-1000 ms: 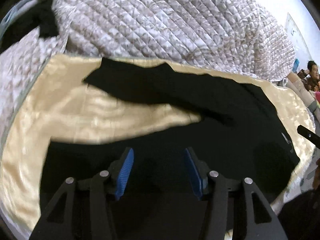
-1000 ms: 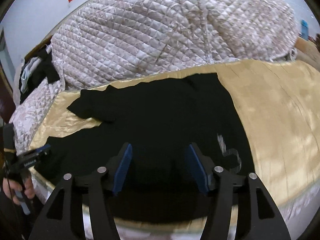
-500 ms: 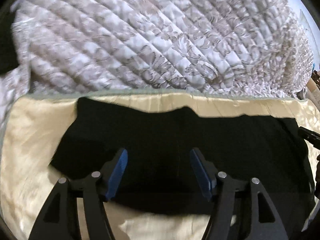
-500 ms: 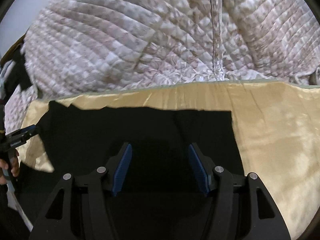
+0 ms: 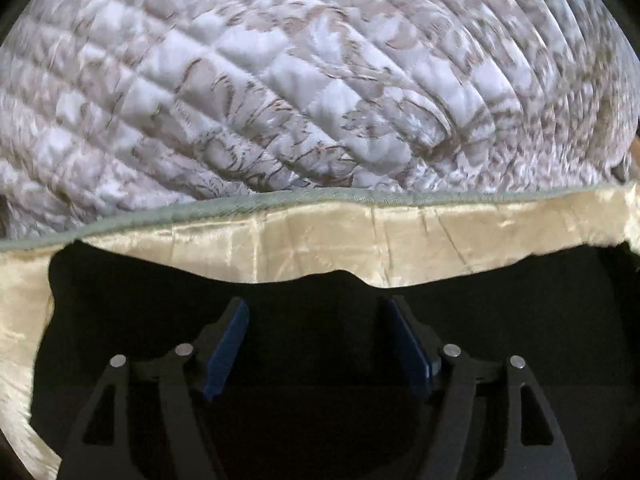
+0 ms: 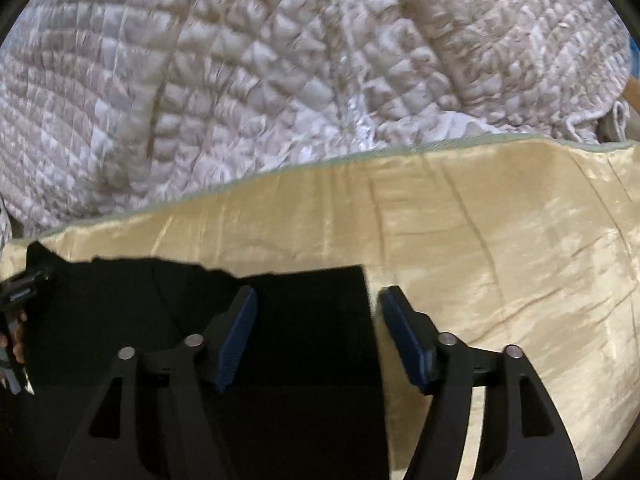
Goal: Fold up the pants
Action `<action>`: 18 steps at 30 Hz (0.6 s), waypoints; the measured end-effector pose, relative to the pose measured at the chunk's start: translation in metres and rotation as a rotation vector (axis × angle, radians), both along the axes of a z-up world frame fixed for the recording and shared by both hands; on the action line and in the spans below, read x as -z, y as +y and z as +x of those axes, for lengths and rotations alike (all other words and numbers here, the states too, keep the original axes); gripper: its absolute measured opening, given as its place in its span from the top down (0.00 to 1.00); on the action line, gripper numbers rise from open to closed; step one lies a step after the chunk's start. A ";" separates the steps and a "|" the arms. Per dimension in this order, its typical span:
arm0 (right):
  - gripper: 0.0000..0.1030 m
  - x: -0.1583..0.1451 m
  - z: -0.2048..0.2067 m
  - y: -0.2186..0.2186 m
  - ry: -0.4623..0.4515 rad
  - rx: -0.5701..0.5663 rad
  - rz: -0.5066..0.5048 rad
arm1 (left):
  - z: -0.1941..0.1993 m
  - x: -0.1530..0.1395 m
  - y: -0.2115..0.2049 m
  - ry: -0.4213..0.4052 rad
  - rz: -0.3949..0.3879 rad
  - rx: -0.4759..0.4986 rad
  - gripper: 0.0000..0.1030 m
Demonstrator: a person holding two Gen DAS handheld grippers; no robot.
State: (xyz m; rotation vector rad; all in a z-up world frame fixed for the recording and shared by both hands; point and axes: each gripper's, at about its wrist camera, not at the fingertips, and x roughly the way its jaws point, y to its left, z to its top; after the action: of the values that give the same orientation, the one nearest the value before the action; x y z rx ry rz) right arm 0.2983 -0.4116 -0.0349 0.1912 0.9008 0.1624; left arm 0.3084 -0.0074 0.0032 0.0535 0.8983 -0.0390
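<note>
The black cloth pants (image 5: 320, 340) lie flat on a shiny cream satin sheet (image 6: 500, 240), spread under both tongs. The left gripper (image 5: 318, 346) and right gripper (image 6: 316, 336) have just been opening; both gape wide, gripping nothing. Beyond them lies a quilted grey-white bedspread (image 5: 280, 80).

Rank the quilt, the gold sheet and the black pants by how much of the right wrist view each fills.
1. Quilt, largest.
2. Gold sheet and black pants: too close to rank, since the right gripper covers part of each.
</note>
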 end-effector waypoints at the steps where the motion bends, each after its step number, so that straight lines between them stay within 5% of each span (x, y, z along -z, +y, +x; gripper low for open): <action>1: 0.31 0.001 0.000 0.005 -0.001 -0.012 -0.016 | -0.001 -0.001 -0.004 -0.004 0.015 0.011 0.44; 5: 0.45 0.003 0.001 0.014 -0.019 -0.030 -0.027 | -0.008 -0.005 -0.021 -0.041 0.092 0.032 0.82; 7: 0.47 0.003 -0.001 0.015 -0.029 -0.035 -0.034 | -0.010 -0.012 -0.022 -0.056 0.082 0.023 0.92; 13: 0.61 -0.029 -0.022 0.010 -0.107 -0.043 0.040 | -0.056 -0.056 -0.013 -0.169 0.014 -0.007 0.93; 18: 0.65 -0.072 -0.066 0.017 -0.199 -0.081 0.074 | -0.141 -0.102 -0.008 -0.301 -0.033 -0.008 0.93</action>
State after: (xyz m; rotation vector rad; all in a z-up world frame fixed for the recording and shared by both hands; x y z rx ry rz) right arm 0.2327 -0.3946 0.0374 0.2033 0.7057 0.2852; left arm 0.1670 -0.0156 0.1050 0.0240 0.5968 -0.0368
